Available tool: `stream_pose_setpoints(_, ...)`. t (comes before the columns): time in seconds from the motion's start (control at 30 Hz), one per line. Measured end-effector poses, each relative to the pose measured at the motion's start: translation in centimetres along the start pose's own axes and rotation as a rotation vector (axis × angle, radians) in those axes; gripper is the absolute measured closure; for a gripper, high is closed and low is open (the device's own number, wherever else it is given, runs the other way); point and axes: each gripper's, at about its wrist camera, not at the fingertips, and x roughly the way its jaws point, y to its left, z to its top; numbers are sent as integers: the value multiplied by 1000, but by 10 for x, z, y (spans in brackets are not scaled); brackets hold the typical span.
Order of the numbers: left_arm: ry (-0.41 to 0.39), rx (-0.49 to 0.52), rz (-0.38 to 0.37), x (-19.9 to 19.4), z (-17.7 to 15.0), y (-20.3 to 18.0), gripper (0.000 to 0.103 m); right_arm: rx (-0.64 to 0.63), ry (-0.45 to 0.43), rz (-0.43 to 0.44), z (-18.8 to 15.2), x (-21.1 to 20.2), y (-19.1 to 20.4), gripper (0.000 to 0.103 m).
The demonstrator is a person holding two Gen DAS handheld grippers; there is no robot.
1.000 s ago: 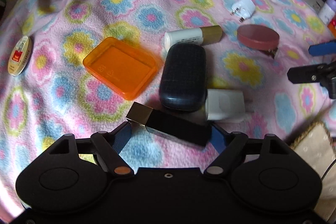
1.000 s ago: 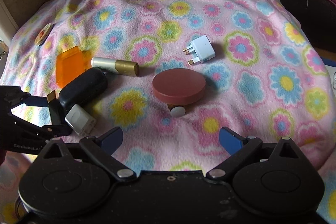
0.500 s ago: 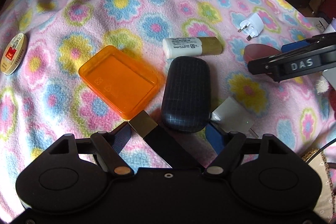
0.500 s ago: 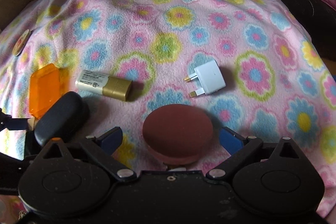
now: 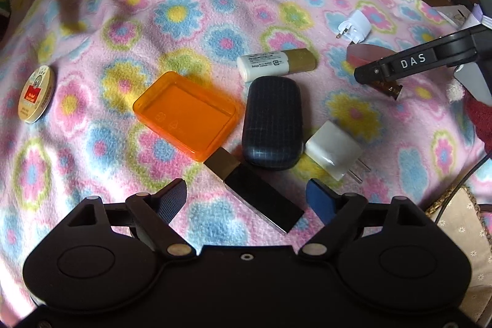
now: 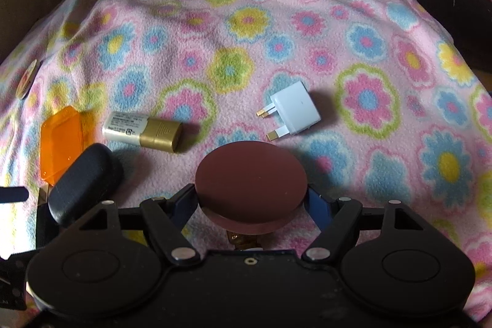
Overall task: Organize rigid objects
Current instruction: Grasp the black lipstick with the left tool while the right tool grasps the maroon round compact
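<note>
Two grippers work over a pink fleece blanket (image 6: 276,5) printed with flowers. The left gripper (image 5: 246,195) has its jaws opening, and the black rectangular bar with a gold end (image 5: 255,189) lies on the blanket between them, neither pad pressing on it. Beyond it sit a translucent orange plastic tray (image 5: 187,112), a dark oval grid-patterned case (image 5: 272,120), a white cube charger (image 5: 333,151) and a white tube with a gold cap (image 5: 276,65), all grouped near the blanket's middle. A round tin (image 5: 35,96) lies toward its left edge (well apart from the rest). The right gripper (image 6: 252,202) is closing its jaws around a round reddish-brown disc (image 6: 250,180); the blue pads sit at its two sides, seemingly touching. A white three-pin plug (image 6: 295,111) rests just beyond the disc.
</note>
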Motion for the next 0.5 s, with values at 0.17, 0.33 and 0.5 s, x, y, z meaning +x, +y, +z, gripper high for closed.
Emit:
stream_pose_setpoints(0.17, -6, 180, 61, -1, -9, -20, 22, 1, -6, 11, -1, -4, 0, 28)
stream_pose_setpoints(0.33, 58, 413, 17, 1, -15, -27, 20, 8, -2, 17, -4, -7, -5, 28)
stream_pose_setpoints(0.5, 78, 478, -15, 8, 1, -17, 20, 13, -4, 23, -4, -7, -5, 28)
